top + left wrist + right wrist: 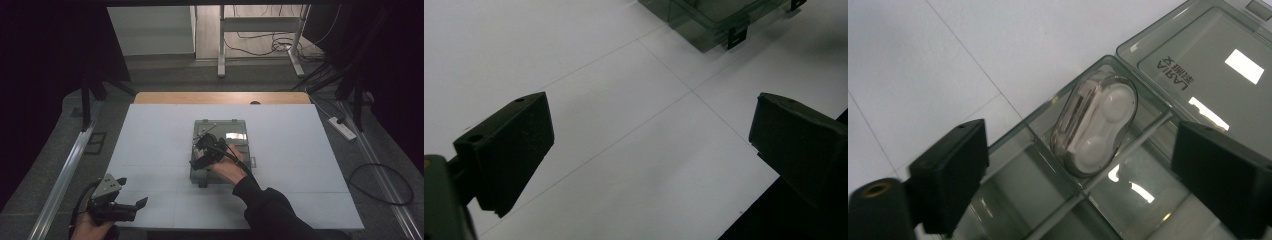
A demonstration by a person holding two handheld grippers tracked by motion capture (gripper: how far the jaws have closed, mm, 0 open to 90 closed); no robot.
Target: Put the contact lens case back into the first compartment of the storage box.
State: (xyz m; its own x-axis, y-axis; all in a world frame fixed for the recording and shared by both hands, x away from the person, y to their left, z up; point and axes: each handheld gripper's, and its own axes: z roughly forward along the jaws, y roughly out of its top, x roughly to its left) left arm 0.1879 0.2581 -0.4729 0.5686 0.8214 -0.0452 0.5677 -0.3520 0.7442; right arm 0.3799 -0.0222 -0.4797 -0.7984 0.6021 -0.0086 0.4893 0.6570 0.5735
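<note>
Lens case (pixel 1095 125): small, clear and white, two round wells, lying tilted in a corner compartment of the organiser box (pixel 218 150), next to the hinge of the open lid (pixel 1208 65). It leans against the compartment wall rather than lying flat on the floor.

Organiser box: smoky translucent plastic with cross dividers, near the middle of the white tabletop (pixel 150 145). Other compartments in the right gripper view look empty.

Right gripper (pixel 1083 170): poised over the box, fingers spread wide to either side of the case, touching nothing. Case sits free between and beyond them.

Left gripper (pixel 117 200): at the near left corner of the tabletop, well apart from the box, fingers (pixel 514 145) spread, nothing between them.

Progress, as judged: placing appears done, since the case is inside a compartment and released. Left to do, most likely: draw the right gripper clear, perhaps nudge the case flat, then fold the lid down and snap the front latches (pixel 736 37). Lid is not yet closed.
</note>
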